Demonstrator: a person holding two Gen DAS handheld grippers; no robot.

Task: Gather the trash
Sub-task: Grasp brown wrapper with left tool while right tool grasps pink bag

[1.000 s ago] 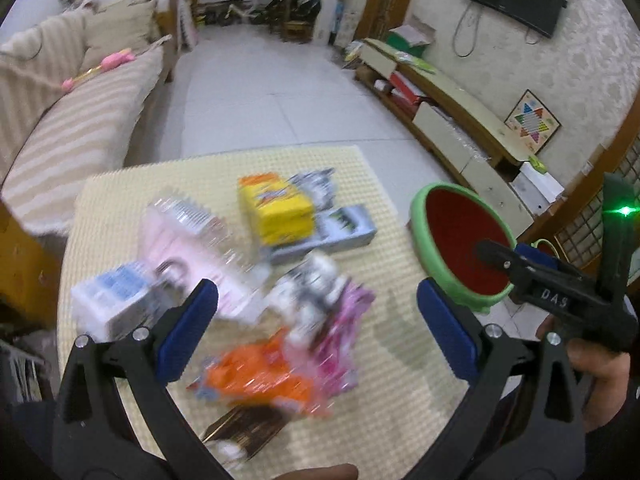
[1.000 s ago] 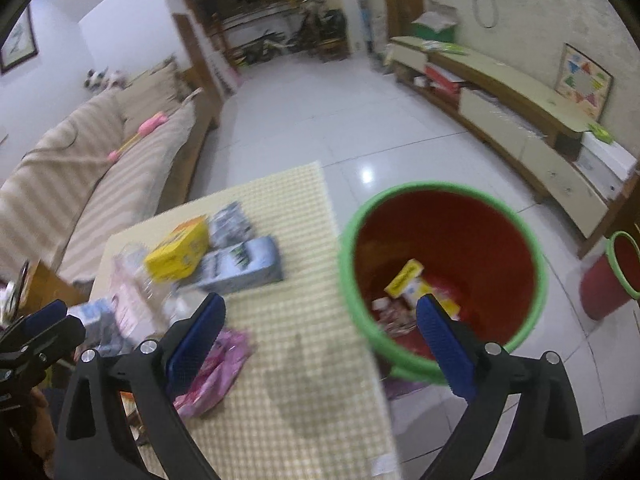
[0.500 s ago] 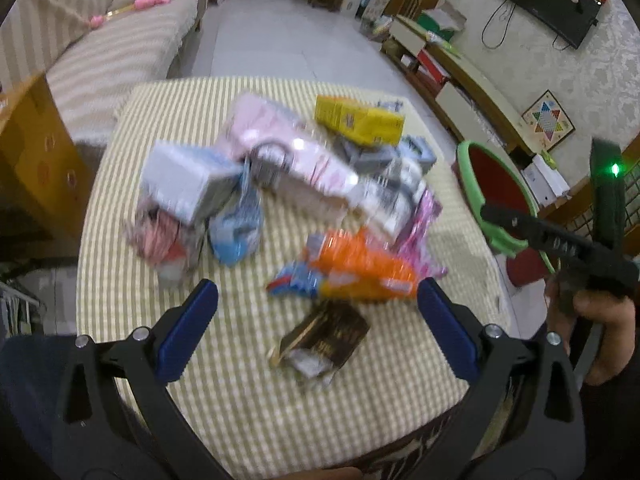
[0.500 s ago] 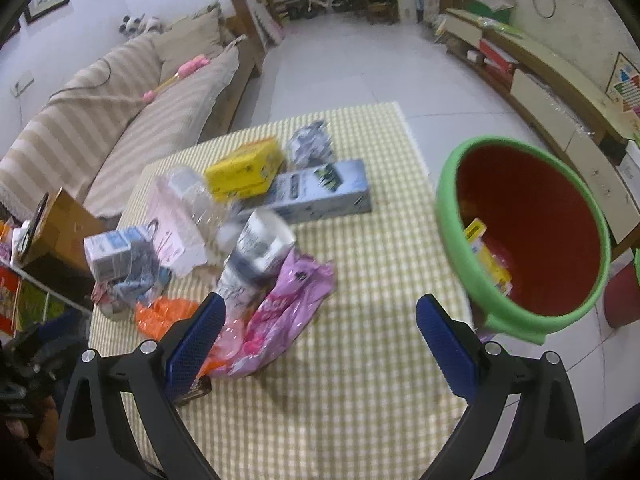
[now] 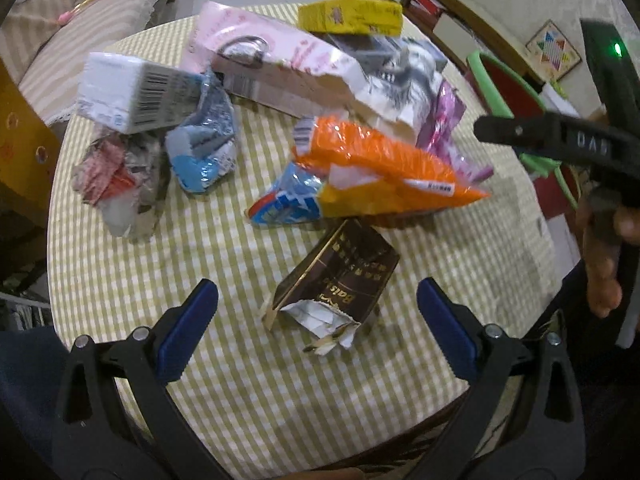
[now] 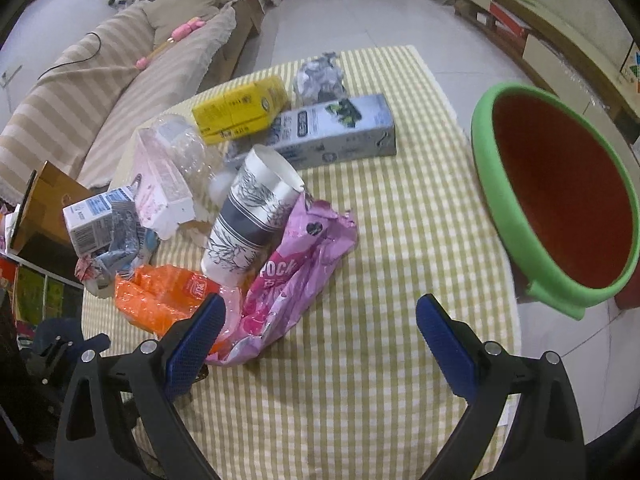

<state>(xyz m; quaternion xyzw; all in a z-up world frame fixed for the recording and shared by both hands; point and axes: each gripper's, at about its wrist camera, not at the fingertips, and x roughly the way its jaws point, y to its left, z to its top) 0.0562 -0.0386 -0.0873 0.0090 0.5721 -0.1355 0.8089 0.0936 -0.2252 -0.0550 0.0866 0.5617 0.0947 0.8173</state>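
Trash lies heaped on a checked tablecloth (image 5: 224,360) (image 6: 400,240). In the left wrist view a torn brown box (image 5: 340,284) lies nearest, just ahead of my open left gripper (image 5: 316,322), with an orange wrapper (image 5: 380,168), a blue packet (image 5: 204,148) and a pink box (image 5: 280,64) beyond. In the right wrist view my right gripper (image 6: 320,330) stands open and empty over the cloth, its left finger beside a purple wrapper (image 6: 296,276) and a paper cup (image 6: 252,212). The red bin with a green rim (image 6: 560,200) stands right of the table.
A yellow box (image 6: 240,108) and a long grey carton (image 6: 332,132) lie at the table's far side. A striped sofa (image 6: 100,80) runs along the left, a low TV cabinet (image 6: 560,32) along the right wall. Tiled floor lies beyond the table.
Both grippers swung from the bin side back over the table and came lower, closer to the trash pile. The left one now faces the brown box. Both stayed open.
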